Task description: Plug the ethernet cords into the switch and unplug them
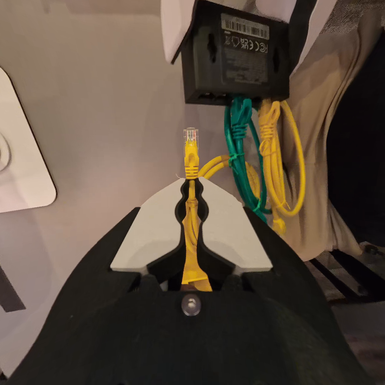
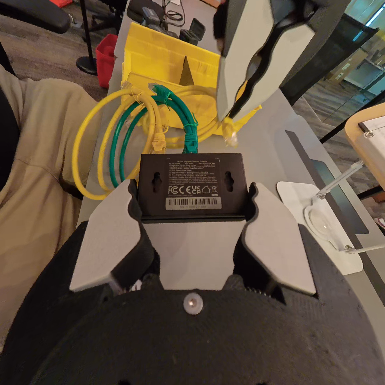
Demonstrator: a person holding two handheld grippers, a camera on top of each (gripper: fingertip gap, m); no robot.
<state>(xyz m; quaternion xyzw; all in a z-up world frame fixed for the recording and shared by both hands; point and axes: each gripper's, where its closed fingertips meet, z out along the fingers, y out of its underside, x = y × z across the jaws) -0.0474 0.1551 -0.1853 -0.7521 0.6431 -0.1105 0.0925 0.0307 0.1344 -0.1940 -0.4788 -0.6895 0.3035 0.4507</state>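
Observation:
My right gripper (image 2: 192,187) is shut on the black switch (image 2: 191,183), held label side up above the grey table. A green cord (image 2: 190,141) and a yellow cord (image 2: 159,142) are plugged into its far side, their coils hanging. My left gripper (image 1: 190,179) is shut on a second yellow cord (image 1: 190,158), its clear plug pointing forward, just left of and short of the switch (image 1: 235,62) and its empty ports (image 1: 210,96). In the right wrist view the left gripper (image 2: 227,118) comes in from the upper right with that plug (image 2: 230,136).
A yellow bin (image 2: 166,60) lies on the grey table (image 2: 270,145) behind the cords. A white plate with a clear fitting (image 2: 312,218) sits at the right. A person's beige clothing (image 2: 31,166) is at the left. A red bin (image 2: 106,58) stands on the floor.

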